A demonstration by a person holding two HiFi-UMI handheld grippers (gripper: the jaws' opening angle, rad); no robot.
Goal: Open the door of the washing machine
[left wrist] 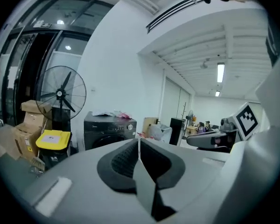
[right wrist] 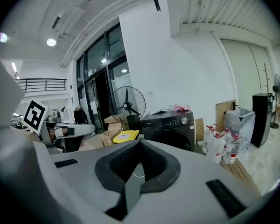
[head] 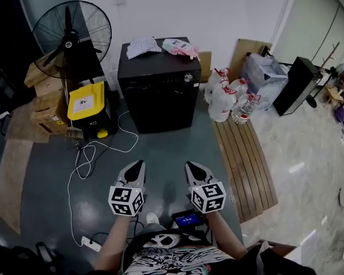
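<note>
1. The washing machine (head: 159, 87) is seen standing on the floor against the white wall, straight ahead of both grippers and well apart from them.
2. Its door (head: 160, 107) is set in the dark front face and is seen closed.
3. The left gripper (head: 136, 166) is held low over the floor with its jaws brought together; nothing is held between them.
4. The right gripper (head: 194, 167) is held just beside it, jaws likewise pressed together and empty.
5. A crumpled white cloth (head: 142, 46) and a pink packet (head: 180, 48) are laid on top of the machine.
6. A standing fan (head: 71, 34) and a yellow-lidded box (head: 86, 102) are placed to the machine's left, with a white cable (head: 97, 148) trailed over the floor.
7. Water bottles (head: 228, 99) are grouped to its right, at the end of a slatted wooden platform (head: 245, 165).
</note>
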